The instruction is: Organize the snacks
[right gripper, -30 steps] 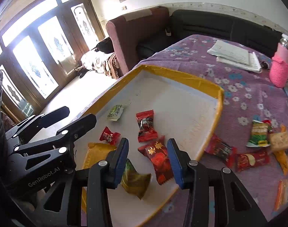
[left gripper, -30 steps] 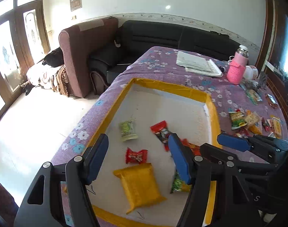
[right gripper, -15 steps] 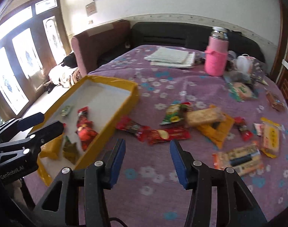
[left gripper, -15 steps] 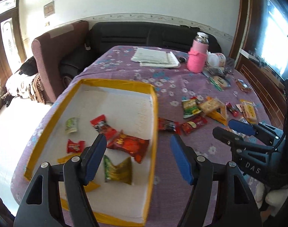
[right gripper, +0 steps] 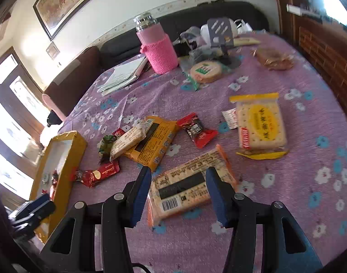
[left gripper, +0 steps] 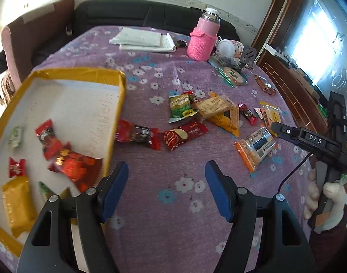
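I have both tools over the counter (left gripper: 164, 216), which is draped in a purple cloth with small flowers. My left hand-held gripper (left gripper: 166, 190) stands spread, with only bare cloth between its blue pads. Just to its left, partly behind its left finger, is the shallow cardboard tray with yellow taped edges (left gripper: 118, 104); several packets lie inside it, among them a crumpled red foil packet (left gripper: 75, 166) and a flat yellow packet (left gripper: 17, 201). Ahead of this gripper lie a dark red wrapped bar (left gripper: 137, 134), touching the tray's wall, and a red packet with a cream swirl (left gripper: 184, 134) beside it. A green leafy-print snack bag (left gripper: 181, 109) lies further ahead.

My right hand-held gripper (right gripper: 176, 193) is also spread, and its jaws have just been opening. An orange-edged clear packet of pale crackers with a barcode (right gripper: 189, 184) lies on the cloth in the gap between them; the pads are not pressing on it. Ahead and to the left is a flat mustard-yellow packet (right gripper: 153, 143) with a pale cracker bar (right gripper: 127, 142) lying over it. Ahead is a small red and black candy wrapper (right gripper: 197, 132), and ahead to the right a yellow-trimmed packet of square crackers (right gripper: 259, 125). A pink knitted-sleeve flask (right gripper: 158, 50) stands well beyond them all.
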The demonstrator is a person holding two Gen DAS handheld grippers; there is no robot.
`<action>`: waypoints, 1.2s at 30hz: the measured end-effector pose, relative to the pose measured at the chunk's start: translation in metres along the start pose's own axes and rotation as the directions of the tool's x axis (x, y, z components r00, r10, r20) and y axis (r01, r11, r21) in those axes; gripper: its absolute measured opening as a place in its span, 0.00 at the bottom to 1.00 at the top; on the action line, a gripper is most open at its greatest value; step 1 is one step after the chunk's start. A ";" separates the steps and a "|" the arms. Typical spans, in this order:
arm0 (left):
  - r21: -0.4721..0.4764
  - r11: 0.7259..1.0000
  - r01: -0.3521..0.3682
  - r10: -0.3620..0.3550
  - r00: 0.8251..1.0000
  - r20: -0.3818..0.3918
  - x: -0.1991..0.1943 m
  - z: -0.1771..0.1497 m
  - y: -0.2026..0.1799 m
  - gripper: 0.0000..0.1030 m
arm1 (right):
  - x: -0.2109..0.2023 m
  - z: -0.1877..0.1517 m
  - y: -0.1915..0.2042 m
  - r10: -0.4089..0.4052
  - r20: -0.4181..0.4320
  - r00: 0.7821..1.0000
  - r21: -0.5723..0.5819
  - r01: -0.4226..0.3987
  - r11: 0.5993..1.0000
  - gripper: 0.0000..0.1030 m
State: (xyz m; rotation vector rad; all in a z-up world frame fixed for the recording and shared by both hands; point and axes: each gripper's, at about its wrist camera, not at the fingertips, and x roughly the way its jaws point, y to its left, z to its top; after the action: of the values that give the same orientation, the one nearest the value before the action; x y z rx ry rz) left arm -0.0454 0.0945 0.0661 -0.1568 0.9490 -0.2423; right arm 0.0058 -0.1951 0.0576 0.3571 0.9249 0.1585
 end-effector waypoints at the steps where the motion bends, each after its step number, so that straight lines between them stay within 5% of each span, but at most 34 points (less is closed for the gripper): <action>1: -0.009 1.000 0.009 -0.009 1.000 -0.007 0.004 0.001 0.000 0.67 | 0.006 0.004 0.001 0.028 -0.006 1.000 0.004 -0.028 1.000 0.51; 8: -0.031 0.999 0.031 -0.031 1.000 -0.005 0.005 0.002 0.005 0.67 | 0.068 0.058 0.045 0.066 -0.018 0.998 -0.048 -0.066 0.997 0.49; 11: -0.049 0.998 0.030 -0.029 0.999 0.012 -0.002 0.004 0.012 0.67 | 0.107 0.072 0.071 -0.040 -0.073 0.997 -0.115 0.031 0.993 0.20; 14: -0.047 0.998 0.036 -0.035 0.999 0.024 -0.008 0.005 0.018 0.67 | 0.122 0.062 0.093 -0.105 -0.104 0.989 -0.232 0.078 0.970 0.18; 18: -0.058 0.997 0.050 -0.048 0.998 0.033 -0.010 0.003 0.024 0.67 | 0.103 0.028 0.106 0.007 -0.267 0.964 -0.304 -0.091 0.948 0.21; 20: -0.074 0.994 0.079 -0.077 0.997 0.029 -0.009 0.000 0.025 0.68 | 0.083 0.008 0.100 0.106 -0.361 0.927 -0.258 -0.208 0.943 0.21; 21: -0.071 0.993 0.096 -0.095 0.995 0.023 -0.008 -0.002 0.023 0.69 | 0.072 0.005 0.093 0.148 -0.355 0.923 -0.230 -0.239 0.943 0.21; 25: -0.009 0.992 0.122 -0.123 0.992 -0.028 0.010 -0.012 0.003 0.69 | 0.026 0.002 0.053 0.181 -0.179 0.967 -0.159 -0.210 0.965 0.50; 27: 0.042 0.991 0.128 -0.126 0.991 -0.049 0.019 -0.013 -0.011 0.69 | 0.023 0.000 0.042 0.163 -0.147 0.976 -0.141 -0.184 0.973 0.50; 30: 0.242 0.966 0.088 -0.073 0.995 -0.073 0.037 -0.007 -0.041 0.69 | 0.020 -0.005 0.016 0.165 -0.101 0.981 -0.037 -0.170 0.985 0.50; 36: 0.385 0.922 0.033 0.014 0.993 -0.118 0.082 0.005 -0.060 0.69 | 0.013 -0.011 -0.032 0.203 -0.033 0.979 0.112 -0.198 0.974 0.50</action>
State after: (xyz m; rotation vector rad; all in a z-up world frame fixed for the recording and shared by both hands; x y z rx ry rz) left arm -0.0032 0.0145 0.0188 0.2202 0.9997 -0.4477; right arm 0.0046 -0.2185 0.0299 0.5494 0.9428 0.3033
